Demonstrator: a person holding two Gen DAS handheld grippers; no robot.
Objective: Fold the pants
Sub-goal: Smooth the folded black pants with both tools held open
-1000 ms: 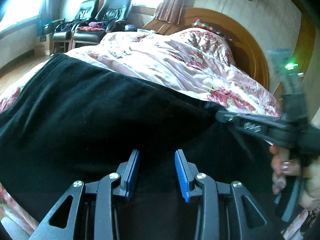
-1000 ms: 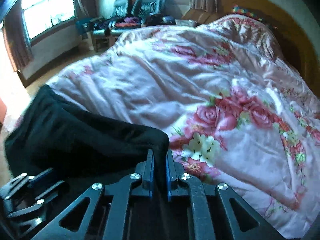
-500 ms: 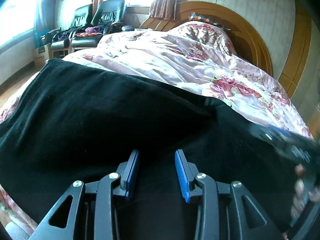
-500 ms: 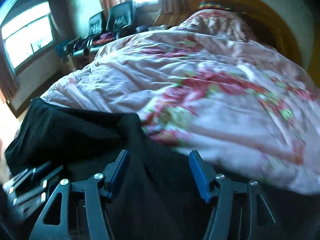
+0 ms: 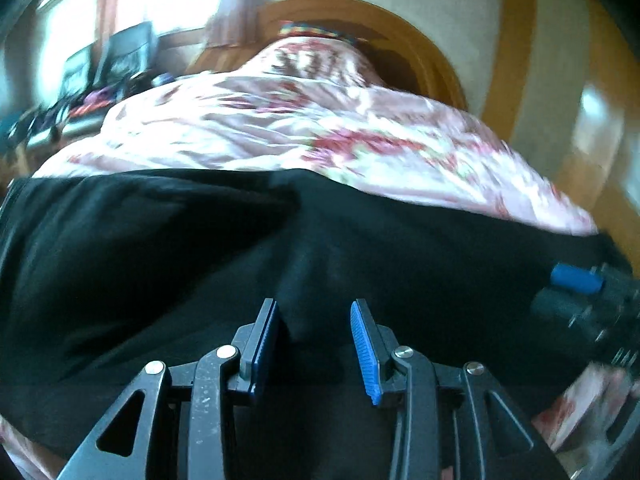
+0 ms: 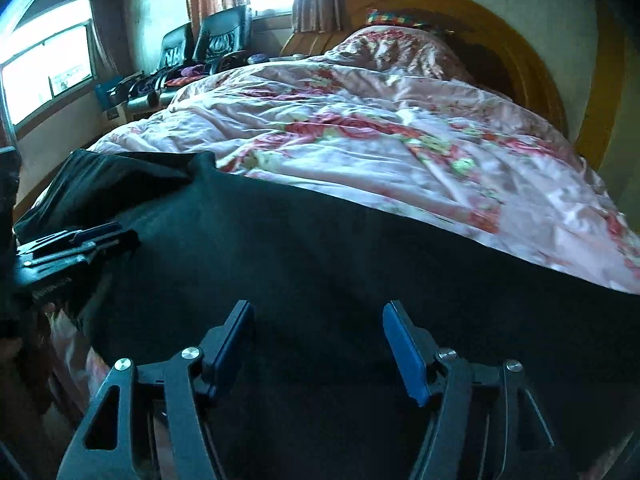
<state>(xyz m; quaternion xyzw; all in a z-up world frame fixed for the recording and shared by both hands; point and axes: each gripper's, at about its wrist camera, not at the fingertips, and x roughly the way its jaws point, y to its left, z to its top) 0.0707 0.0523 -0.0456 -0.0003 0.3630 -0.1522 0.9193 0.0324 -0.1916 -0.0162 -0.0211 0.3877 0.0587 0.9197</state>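
Note:
The black pants (image 5: pixel 168 248) lie spread across the near edge of a bed with a pink floral quilt; they also fill the lower half of the right wrist view (image 6: pixel 320 264). My left gripper (image 5: pixel 314 332) is open just above the black cloth, and the view is blurred. My right gripper (image 6: pixel 318 336) is wide open and empty over the pants. The right gripper shows at the right edge of the left wrist view (image 5: pixel 580 292). The left gripper shows at the left edge of the right wrist view (image 6: pixel 76 244).
The pink floral quilt (image 6: pixel 380 136) covers the bed beyond the pants. A curved wooden headboard (image 6: pixel 532 52) stands at the back. Black chairs (image 6: pixel 208 44) with clutter stand by the windows at the far left.
My right gripper was shut on a fold of the pants, then opened and let it go; the cloth now lies flat. My left gripper stayed open and its view swung right.

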